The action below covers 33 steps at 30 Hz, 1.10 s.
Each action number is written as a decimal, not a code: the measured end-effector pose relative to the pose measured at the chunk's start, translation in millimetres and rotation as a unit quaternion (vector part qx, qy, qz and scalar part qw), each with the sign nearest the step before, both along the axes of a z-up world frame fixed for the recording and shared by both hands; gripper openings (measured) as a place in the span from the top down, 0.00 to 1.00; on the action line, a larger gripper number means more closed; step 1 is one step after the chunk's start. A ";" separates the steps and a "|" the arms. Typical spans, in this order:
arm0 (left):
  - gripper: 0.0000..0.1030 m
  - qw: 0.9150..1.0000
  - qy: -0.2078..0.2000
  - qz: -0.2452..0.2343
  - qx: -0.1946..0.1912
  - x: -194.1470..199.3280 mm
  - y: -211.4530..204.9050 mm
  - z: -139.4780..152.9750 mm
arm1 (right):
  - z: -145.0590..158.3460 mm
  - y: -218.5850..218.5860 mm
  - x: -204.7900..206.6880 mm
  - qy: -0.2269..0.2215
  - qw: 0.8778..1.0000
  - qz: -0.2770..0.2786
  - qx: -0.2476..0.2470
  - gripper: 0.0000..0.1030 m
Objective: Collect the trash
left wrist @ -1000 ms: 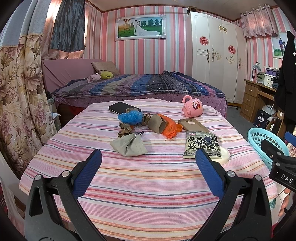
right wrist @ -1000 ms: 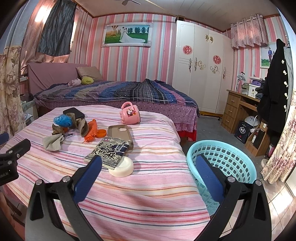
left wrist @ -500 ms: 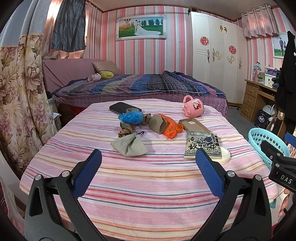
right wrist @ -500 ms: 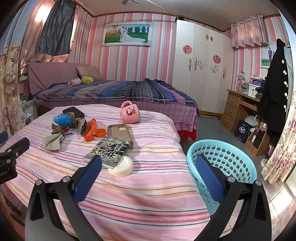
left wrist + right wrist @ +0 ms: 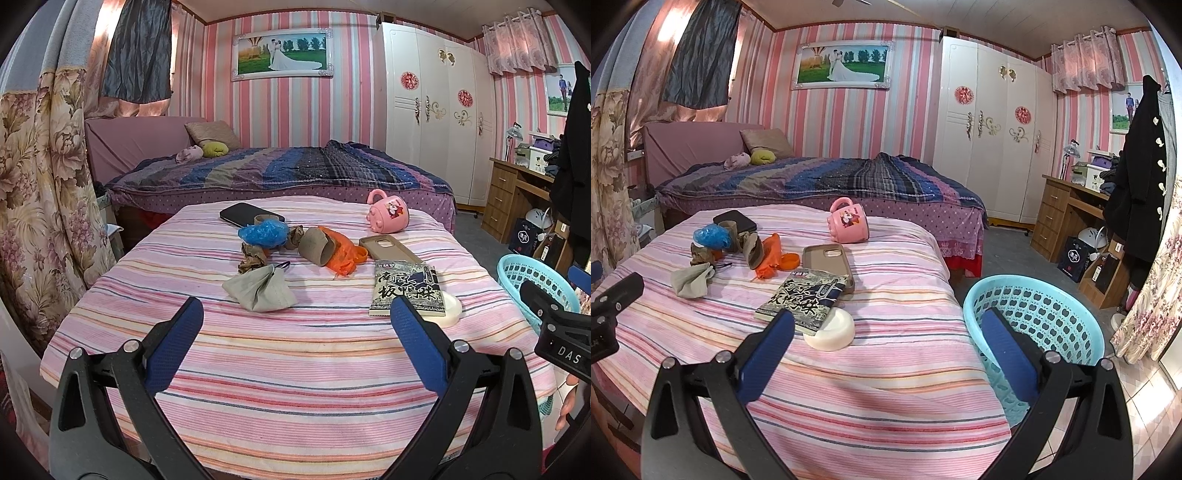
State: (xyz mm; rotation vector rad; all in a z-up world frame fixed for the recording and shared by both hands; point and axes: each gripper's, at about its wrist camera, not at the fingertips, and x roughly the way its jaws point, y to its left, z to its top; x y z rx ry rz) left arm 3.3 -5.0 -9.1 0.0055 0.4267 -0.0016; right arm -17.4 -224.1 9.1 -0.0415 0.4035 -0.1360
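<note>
Both grippers, left gripper [image 5: 295,314] and right gripper [image 5: 886,325], spread empty above striped table [image 5: 295,369]; snack packet [image 5: 803,299], white dish [image 5: 831,330] nearest; turquoise basket [image 5: 1067,314] beside.

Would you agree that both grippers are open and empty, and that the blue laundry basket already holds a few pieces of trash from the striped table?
Not quite. Both the left gripper and the right gripper are indeed open and empty, but the blue basket beside the striped table holds nothing. The right wrist view looks down into it and shows only bare mesh. The trash, such as the orange bag, lies on the table.
</note>
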 end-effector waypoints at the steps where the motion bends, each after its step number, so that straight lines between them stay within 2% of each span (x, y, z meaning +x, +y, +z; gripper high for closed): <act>1: 0.05 1.000 0.000 0.000 0.000 0.0 0.7 0.9 | -0.8 -1.5 0.1 0.001 1.000 -0.001 0.003 0.04; 8: 0.05 1.000 0.003 0.002 -0.002 4.0 3.2 6.0 | 2.8 -5.8 6.1 0.006 1.000 -0.003 0.006 0.04; 14: 0.05 1.000 0.006 -0.001 -0.006 15.0 5.5 21.1 | 22.4 -9.9 17.3 0.008 1.000 0.006 0.020 0.04; 22: 0.05 1.000 0.005 -0.013 0.014 41.2 0.1 36.4 | 40.2 -6.0 51.0 0.014 1.000 0.016 0.013 0.04; 28: 0.05 1.000 0.004 -0.017 0.013 59.0 4.5 36.9 | 33.4 -14.4 81.5 0.036 0.999 0.020 0.022 0.04; 33: 0.05 0.999 0.038 -0.015 -0.015 77.0 21.1 15.4 | 15.0 -20.3 88.5 0.041 0.999 0.020 0.025 0.04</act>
